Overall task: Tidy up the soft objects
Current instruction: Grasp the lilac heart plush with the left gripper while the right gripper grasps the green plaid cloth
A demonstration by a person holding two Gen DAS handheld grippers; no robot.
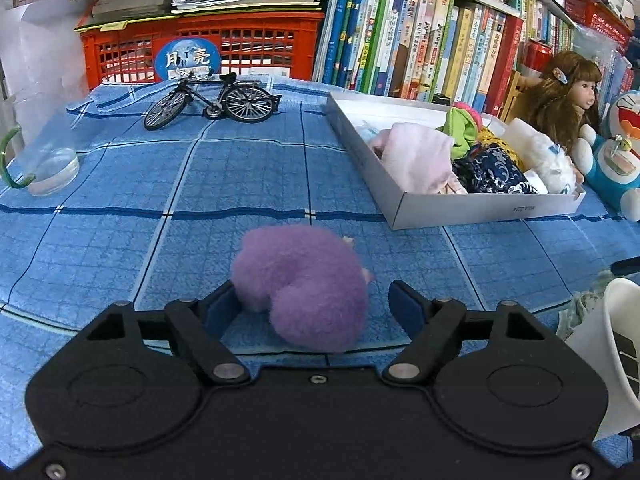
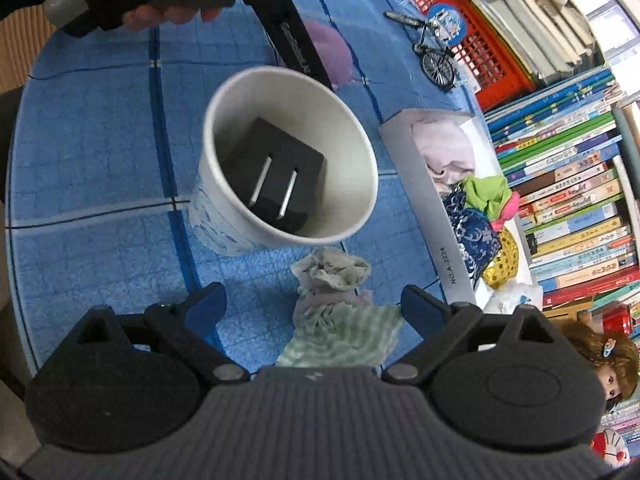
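A fluffy purple plush (image 1: pixel 302 284) lies on the blue checked tablecloth. My left gripper (image 1: pixel 312 304) is open around it, its left pad against the fur, the right pad apart. The plush also shows in the right wrist view (image 2: pixel 332 54). A white shallow box (image 1: pixel 476 204) at the right holds several soft items: pink cloth (image 1: pixel 416 156), green cloth, dark blue patterned pouch. A crumpled green-striped cloth (image 2: pixel 340 316) lies on the tablecloth between the open jaws of my right gripper (image 2: pixel 314 308), beside the box (image 2: pixel 432 208).
A paper cup (image 2: pixel 288 156) with a black plug adapter inside stands just beyond the striped cloth. A model bicycle (image 1: pixel 212 100), a red crate (image 1: pixel 200 48), a glass jug (image 1: pixel 44 160), a doll (image 1: pixel 564 100), a Doraemon figure (image 1: pixel 616 160) and bookshelves ring the table.
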